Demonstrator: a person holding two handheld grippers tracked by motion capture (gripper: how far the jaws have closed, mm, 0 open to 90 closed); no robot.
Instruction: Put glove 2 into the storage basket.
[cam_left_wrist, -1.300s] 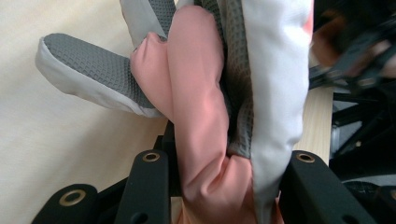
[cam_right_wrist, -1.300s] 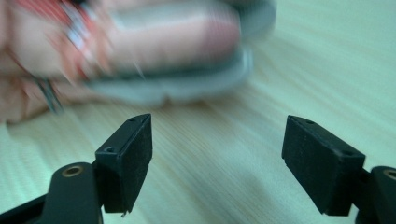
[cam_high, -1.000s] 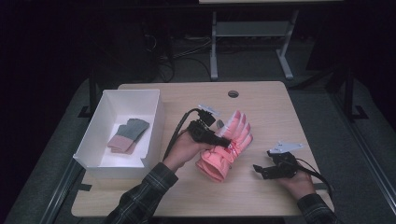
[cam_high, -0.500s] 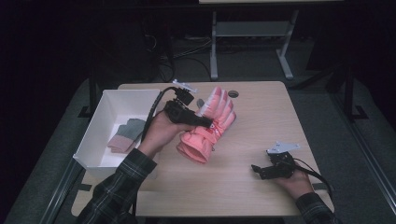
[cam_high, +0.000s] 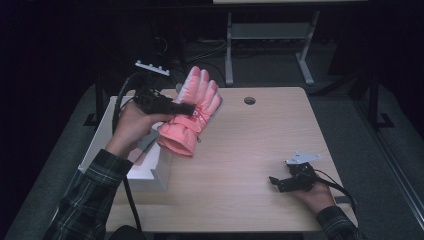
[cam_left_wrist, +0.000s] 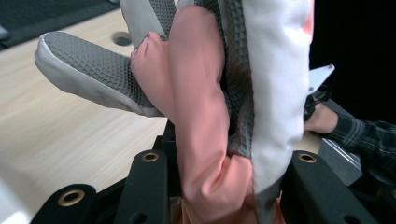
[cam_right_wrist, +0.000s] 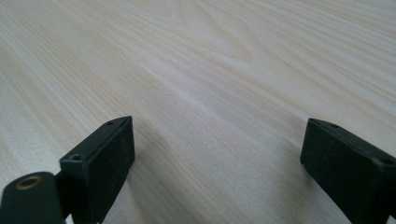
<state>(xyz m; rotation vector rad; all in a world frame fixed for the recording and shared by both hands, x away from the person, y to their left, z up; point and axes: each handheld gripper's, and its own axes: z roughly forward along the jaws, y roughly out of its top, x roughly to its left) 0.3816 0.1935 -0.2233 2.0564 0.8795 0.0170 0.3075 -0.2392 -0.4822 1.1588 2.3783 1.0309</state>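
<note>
Item: pink glove (cam_high: 192, 112), padded, with grey textured palm and white trim; cuff hangs down, fingers point up and away.
Location: off the worktop (cam_high: 250, 150), held in the air above the worktop's left part, right beside the right wall of the white box (cam_high: 150, 170). A second ago it lay flat near the middle of the worktop.
Change: the glove has been lifted and carried left and farther away, towards the box; nothing of it touches the wood now.
Left tool (cam_high: 187, 107): clamped across the middle of the glove; in the left gripper view the fabric (cam_left_wrist: 210, 116) is bunched between the two black jaws, which press on it from either side.
Right tool (cam_high: 274, 181): rests low at the near right of the worktop, well apart from the glove; jaws have just been opening and stand wide, with bare wood between them in the right gripper view (cam_right_wrist: 215, 168).
Box contents: hidden behind the left forearm (cam_high: 100, 175) at this moment; a second ago a pair of smaller gloves lay inside.
Reading: the carry looks about half done; the glove appears bound for the box.
Outstanding: move it over the box opening, lower it, release.
Risk: the drooping cuff may catch on the box wall.
</note>
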